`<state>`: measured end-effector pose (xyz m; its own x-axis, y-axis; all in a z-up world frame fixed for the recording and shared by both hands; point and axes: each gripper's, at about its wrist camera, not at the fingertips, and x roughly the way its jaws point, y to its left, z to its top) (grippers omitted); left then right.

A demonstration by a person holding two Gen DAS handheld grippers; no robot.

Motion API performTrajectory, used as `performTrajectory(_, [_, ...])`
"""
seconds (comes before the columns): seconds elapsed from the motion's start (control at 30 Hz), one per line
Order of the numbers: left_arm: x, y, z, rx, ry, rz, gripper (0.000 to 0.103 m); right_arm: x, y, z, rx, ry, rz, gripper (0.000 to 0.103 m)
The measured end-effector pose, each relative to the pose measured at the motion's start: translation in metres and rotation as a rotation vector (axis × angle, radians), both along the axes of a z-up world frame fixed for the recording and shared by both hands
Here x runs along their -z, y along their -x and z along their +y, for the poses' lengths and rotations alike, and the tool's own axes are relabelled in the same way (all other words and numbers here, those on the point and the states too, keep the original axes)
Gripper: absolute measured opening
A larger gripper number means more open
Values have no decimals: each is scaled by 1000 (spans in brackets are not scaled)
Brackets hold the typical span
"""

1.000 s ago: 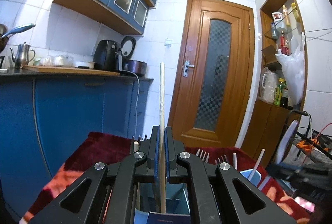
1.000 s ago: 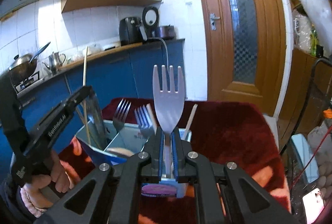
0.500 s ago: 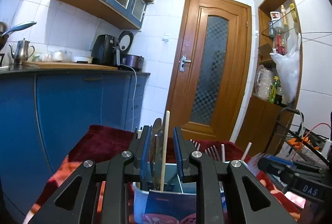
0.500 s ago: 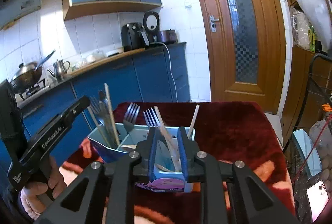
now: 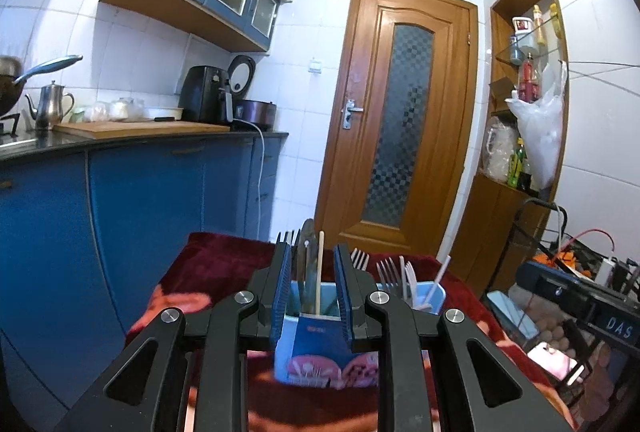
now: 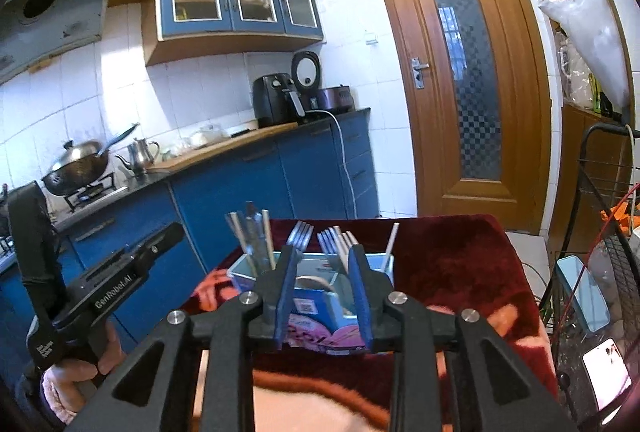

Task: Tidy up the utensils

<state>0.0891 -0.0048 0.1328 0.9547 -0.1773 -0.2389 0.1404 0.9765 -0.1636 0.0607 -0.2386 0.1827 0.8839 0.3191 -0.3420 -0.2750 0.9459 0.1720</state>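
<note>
A light blue utensil holder [image 5: 328, 348] [image 6: 312, 306] stands on a dark red blanket. In the left wrist view its left compartment holds a wooden chopstick [image 5: 319, 272] and a knife; metal forks [image 5: 386, 272], a white plastic fork [image 5: 408, 272] and a straw [image 5: 438, 276] stand further right. My left gripper [image 5: 312, 292] is open, drawn back from the holder, with nothing between its pads. My right gripper [image 6: 324, 292] is also back from the holder; its jaws are opening and hold nothing. The white fork [image 6: 344, 238] stands among metal forks [image 6: 300, 232]. A hand [image 6: 68, 384] holds the left gripper's body [image 6: 120, 276].
The red blanket [image 6: 452, 256] covers the table. Blue cabinets [image 5: 140, 200] and a counter with kettle and appliances run along the left. A wooden door [image 5: 400, 112] is behind. A wire rack [image 6: 608, 216], a blue-cased item [image 6: 584, 292] and a lit phone [image 6: 608, 372] sit on the right.
Both grippers opened: the left let go of the wooden chopstick, the right let go of the white fork, and both now stand in the holder. Both grippers pulled back and up.
</note>
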Motion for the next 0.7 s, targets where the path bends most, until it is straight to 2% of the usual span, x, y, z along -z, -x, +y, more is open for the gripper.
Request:
performTrajectory(0.27, [-8,41,1,4,-74,48,22,-4,40,8,-34,-25,-18,34])
performTrajectory(0.5, [6,71,9,17,-59,97,22,11,69,13,-33,-21,-10,49])
performTrajectory(0.6, [20,77,11,22,-59,114,29,25,78,12,-18,-9,3,53])
performTrajectory(0.7, [33,82,12,8,-71,119,40,41,83,11,-14,-8,22,56])
